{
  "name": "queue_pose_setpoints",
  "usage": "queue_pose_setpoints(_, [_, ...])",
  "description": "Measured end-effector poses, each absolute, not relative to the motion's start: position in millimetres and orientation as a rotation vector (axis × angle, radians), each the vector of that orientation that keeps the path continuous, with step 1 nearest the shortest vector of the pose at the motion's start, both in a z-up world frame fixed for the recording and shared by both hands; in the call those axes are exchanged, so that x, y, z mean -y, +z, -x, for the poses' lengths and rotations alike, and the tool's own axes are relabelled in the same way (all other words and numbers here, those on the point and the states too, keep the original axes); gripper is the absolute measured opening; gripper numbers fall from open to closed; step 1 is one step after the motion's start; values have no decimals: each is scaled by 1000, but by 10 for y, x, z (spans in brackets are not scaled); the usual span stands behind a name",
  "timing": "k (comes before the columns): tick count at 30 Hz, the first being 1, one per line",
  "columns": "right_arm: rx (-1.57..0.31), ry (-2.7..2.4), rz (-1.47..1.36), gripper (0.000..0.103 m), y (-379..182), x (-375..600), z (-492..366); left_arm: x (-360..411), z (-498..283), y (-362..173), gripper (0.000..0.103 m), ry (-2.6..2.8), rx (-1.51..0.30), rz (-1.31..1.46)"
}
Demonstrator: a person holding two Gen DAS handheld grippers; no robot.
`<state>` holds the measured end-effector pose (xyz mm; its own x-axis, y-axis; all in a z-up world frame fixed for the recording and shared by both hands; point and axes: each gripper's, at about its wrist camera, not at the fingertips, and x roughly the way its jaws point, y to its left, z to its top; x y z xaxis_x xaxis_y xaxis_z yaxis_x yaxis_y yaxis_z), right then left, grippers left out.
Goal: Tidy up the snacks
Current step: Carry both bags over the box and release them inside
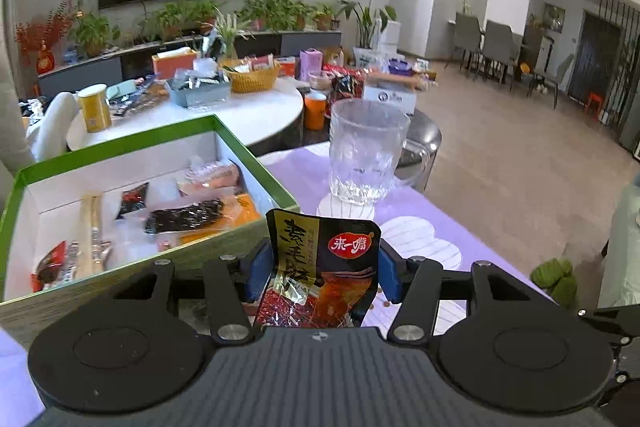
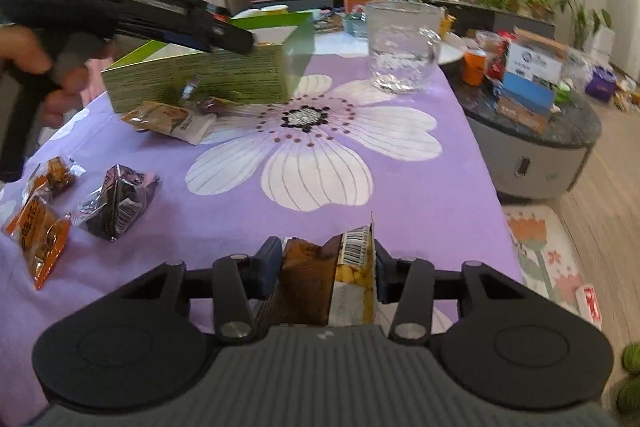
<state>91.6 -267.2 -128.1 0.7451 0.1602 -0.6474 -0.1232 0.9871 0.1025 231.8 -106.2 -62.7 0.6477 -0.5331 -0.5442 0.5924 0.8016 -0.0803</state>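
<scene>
Nearest, left wrist view: left gripper (image 1: 322, 273) pinching a dark spicy snack packet (image 1: 320, 267) upright between its blue pads, held just beside the near wall of the green-rimmed box (image 1: 256, 163). Nearest, right wrist view: right gripper (image 2: 326, 271) with a brown peanut packet (image 2: 332, 279) between its pads; whether the pads press on it or merely flank it cannot be told. Mid-distance, on the bench (image 2: 400, 195) with its purple flower cloth: loose items not yet boxed, namely an orange packet (image 2: 38, 231), a small amber wrapped sweet (image 2: 56, 173), a dark foil-wrapped packet (image 2: 118, 203) and a tan pouch (image 2: 168, 119) lying close to the box. Beyond them: a clear glass mug (image 1: 366, 157), apart from the box. Progress, as judged: partly done; several packets already lie inside the box, two are in the grippers, four remain on the cloth. View differences: only the left wrist view shows the box interior and its contents; only the right wrist view shows the loose packets and the person's hand (image 2: 28, 59) carrying the other tool above the box.
</scene>
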Motion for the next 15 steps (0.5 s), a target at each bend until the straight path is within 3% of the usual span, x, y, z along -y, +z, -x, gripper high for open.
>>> queue_pose_setpoints(3, [-718, 119, -79, 84, -1266, 2692, -882, 980, -2276, -589, 51, -621, -579, -87])
queue_pose_setpoints(6, [-705, 106, -70, 93, -1236, 2674, -800, 910, -2227, -570, 51, -610, -575, -75])
queue_pose_setpoints(13, [-747, 76, -6, 90, -1343, 2597, -750, 840, -2177, -466, 51, -590, -550, -73])
queue_pose_setpoints(15, [-734, 99, 7, 65, -1309, 2576, -753, 792, -2189, -412, 51, -578, -537, -69])
